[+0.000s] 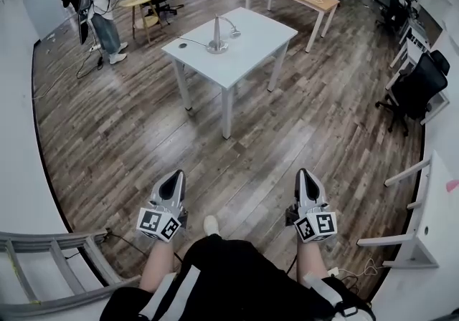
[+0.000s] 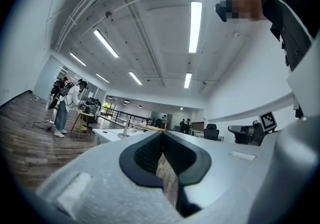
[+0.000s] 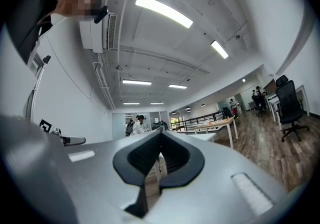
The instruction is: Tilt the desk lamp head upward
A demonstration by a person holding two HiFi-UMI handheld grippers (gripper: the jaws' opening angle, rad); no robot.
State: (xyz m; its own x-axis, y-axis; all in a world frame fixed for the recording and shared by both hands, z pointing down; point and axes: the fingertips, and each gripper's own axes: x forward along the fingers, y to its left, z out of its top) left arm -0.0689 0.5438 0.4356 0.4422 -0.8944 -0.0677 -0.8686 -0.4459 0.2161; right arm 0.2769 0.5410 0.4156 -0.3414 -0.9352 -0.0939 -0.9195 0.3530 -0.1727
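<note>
Head view, looking steeply down at a wood plank floor.

At 7 o'clock, low in the frame, is the left hand-held gripper (image 1: 171,185). Its jaws are pressed together with nothing between them, and it points level toward the room ahead. A grey ladder (image 1: 50,264) lies at 8 o'clock, and a person in a white top (image 1: 105,6) stands at 10 o'clock.

At 12 o'clock, well apart from both grippers, stands a white counter (image 1: 251,44). On it is the desk lamp (image 1: 217,33), which has a round base, a tapering silver stalk and a thin arm. The arm curves to the right and ends in a small lamp head (image 1: 235,33) that droops toward the counter top.

At 5 o'clock is the right hand-held gripper (image 1: 308,182), also closed and empty. A black office chair (image 1: 418,87) sits at 3 o'clock.

The step in hand looks like the approach, with a wide stretch of floor left to cross. To do it well, come up squarely to the counter's near side. One hand-held gripper would probably best steady the base or stalk. The other would open, take the lamp head or the arm just behind it, and raise it slowly so the light lamp does not slide or tip.

No container can be made out on the counter. The only other things on it are a small dark item (image 1: 183,45) and a thin cord beside the lamp.
</note>
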